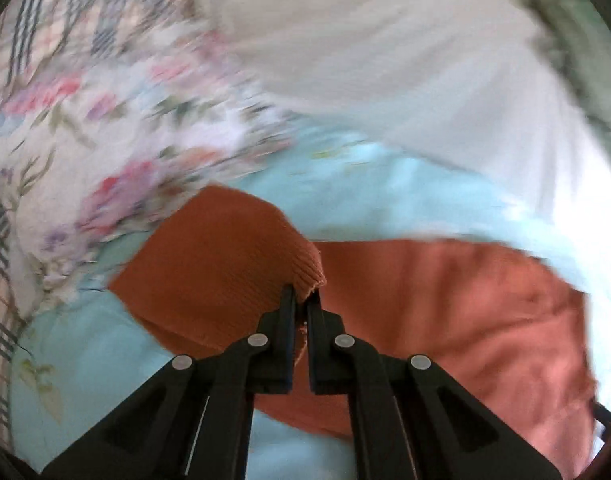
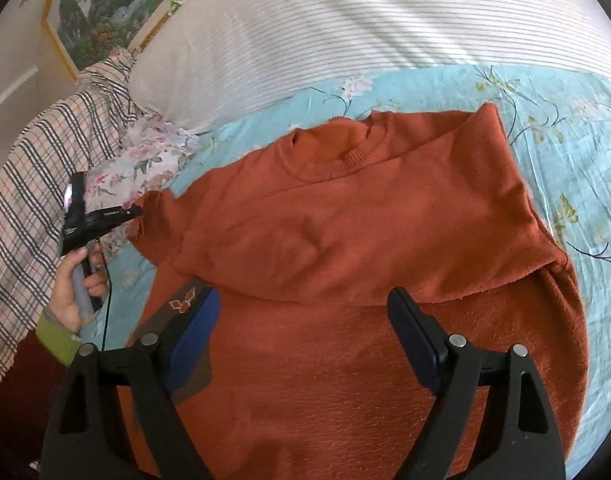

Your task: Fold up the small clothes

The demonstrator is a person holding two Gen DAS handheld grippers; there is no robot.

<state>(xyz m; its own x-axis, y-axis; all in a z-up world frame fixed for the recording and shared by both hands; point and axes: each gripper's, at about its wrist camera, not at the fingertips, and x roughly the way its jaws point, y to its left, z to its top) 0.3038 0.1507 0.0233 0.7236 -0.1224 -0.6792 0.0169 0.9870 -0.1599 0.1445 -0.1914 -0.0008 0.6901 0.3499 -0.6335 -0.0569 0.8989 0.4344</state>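
A small rust-orange sweater point(image 2: 345, 248) lies on a light-blue floral bedsheet point(image 2: 565, 120), neckline away from me, its right sleeve folded across the chest. My left gripper point(image 1: 303, 300) is shut on the ribbed cuff of the left sleeve point(image 1: 225, 256) and holds it lifted off the sheet. The left gripper also shows in the right wrist view point(image 2: 135, 212) at the sweater's left edge, held by a hand. My right gripper point(image 2: 301, 300) is open and empty, hovering over the sweater's lower body.
A white striped pillow point(image 2: 345, 32) lies beyond the sweater. A floral cloth point(image 2: 145, 160) and a plaid blanket point(image 2: 45, 160) lie to the left. A framed landscape picture point(image 2: 105, 4) hangs on the wall at the far left.
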